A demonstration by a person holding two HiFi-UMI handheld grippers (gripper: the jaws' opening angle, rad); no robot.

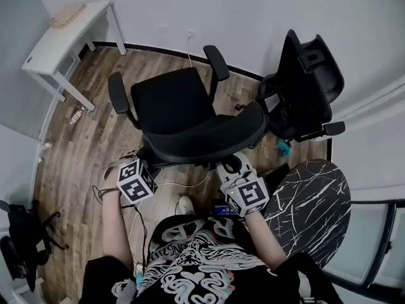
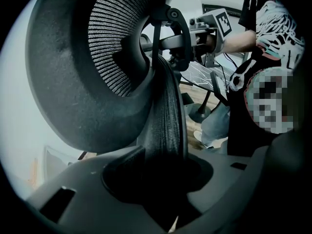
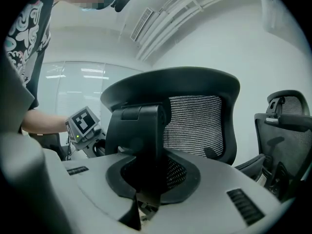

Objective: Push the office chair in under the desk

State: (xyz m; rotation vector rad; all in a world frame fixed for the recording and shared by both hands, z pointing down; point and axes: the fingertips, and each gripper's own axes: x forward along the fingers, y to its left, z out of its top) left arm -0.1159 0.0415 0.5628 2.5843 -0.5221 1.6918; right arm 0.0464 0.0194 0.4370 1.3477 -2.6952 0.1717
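Left hand-held gripper (image 2: 163,182): clamps office chair (image 1: 171,103) backrest (image 2: 165,116), so we steer.
Right hand-held gripper (image 3: 144,182): clamps its spine (image 3: 139,140), to push.

right tool (image 3: 145,175) | clamped on office chair (image 3: 195,126) back post | second chair (image 3: 287,130) at right

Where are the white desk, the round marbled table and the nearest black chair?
White rectangular desk (image 1: 58,42): head view, tabletop.
Round black marbled table (image 1: 313,201): head view, top.
Black mesh office chair (image 1: 171,99): head view, seat.
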